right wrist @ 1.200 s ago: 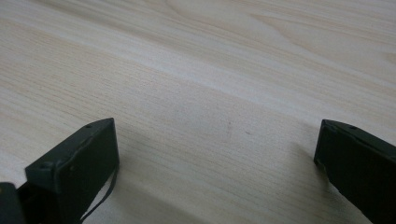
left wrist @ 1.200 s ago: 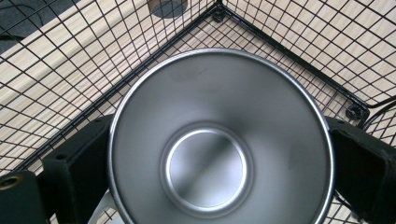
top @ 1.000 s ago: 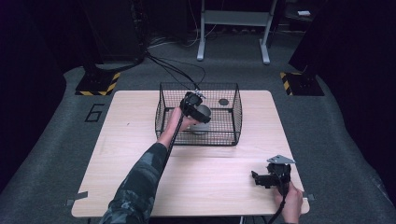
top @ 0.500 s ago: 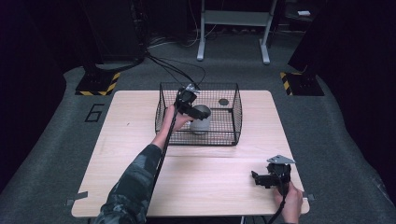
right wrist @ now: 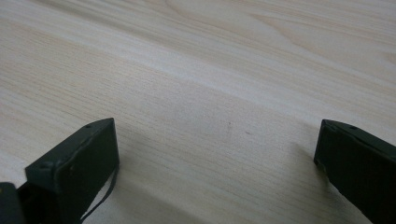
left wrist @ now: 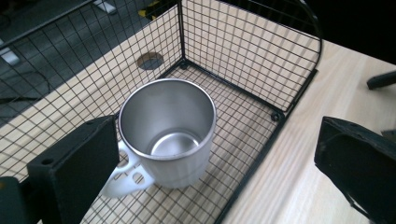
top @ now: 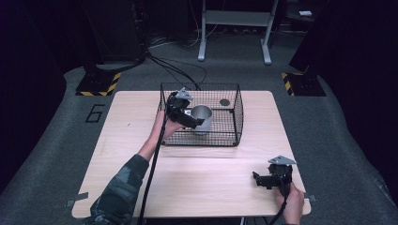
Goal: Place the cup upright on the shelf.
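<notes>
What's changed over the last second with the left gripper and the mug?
The left gripper has drawn back toward the basket's left side, open, its fingers off the metal mug, which stands upright inside. The right gripper stayed open by the table's near edge.

— What was seen around the table (top: 141, 140)?
— Dark carpet was laid beneath it, a white "6" (top: 96, 113) was marked there, two striped blocks (top: 99, 83) were set behind, and a grey stand (top: 233, 28) was placed beyond.
</notes>
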Tool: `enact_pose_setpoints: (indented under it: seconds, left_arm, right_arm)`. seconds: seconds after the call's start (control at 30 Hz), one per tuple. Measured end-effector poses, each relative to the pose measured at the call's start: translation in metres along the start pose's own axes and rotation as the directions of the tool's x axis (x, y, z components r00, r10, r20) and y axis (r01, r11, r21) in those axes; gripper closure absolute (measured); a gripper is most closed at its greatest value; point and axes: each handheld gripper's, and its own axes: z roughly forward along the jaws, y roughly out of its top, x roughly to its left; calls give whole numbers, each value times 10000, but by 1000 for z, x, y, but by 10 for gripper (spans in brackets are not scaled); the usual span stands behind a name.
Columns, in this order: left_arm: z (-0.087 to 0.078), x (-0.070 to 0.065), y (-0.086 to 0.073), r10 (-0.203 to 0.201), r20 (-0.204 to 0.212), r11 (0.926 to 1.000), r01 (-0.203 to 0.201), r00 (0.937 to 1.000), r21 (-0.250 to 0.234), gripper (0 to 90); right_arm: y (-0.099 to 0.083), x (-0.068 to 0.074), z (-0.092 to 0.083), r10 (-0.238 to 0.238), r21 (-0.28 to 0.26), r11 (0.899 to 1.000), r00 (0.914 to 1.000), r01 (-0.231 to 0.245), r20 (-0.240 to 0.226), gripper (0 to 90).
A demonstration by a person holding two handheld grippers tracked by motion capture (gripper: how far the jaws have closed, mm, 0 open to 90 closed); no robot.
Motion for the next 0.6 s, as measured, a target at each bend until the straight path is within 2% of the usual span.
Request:
enact_pose_setpoints:
  seconds: [0.1,0.2,0.3,0.37,0.43,0.5,0.57,0.6]
  left_arm:
    - [-13,-7,-7,283,-114,9996,-284,9995,-56,1]
    - [-25,-14,-18,397,-150,9991,-399,9991,-153,1]
    - [-35,-21,-31,725,-551,9974,-724,9958,44,1]
    - [-40,-25,-39,870,-640,9962,-866,9942,87,1]
    - [-47,-29,-54,836,-630,9965,-833,9945,71,1]
    - [-49,-30,-59,809,-678,9967,-804,9944,103,1]
    - [-57,-37,-84,696,-740,9975,-700,9948,-36,1]
    - [-57,-37,-84,696,-740,9975,-700,9948,-36,1]
  right_arm:
    - [0,0,0,13,-69,10000,10000,-13,-4,0]
    - [0,0,0,-5,-1,10000,10000,5,3,0]
    - [0,0,0,5,-14,10000,10000,-5,9,0]
    - [0,0,0,12,-69,10000,10000,-12,25,0]
    - [0,0,0,-5,-77,10000,10000,5,23,0]
    - [0,0,0,2,-6,10000,10000,-2,4,0]
    - [0,0,0,-14,-24,10000,10000,14,5,0]
    - [0,0,0,-14,-24,10000,10000,14,5,0]
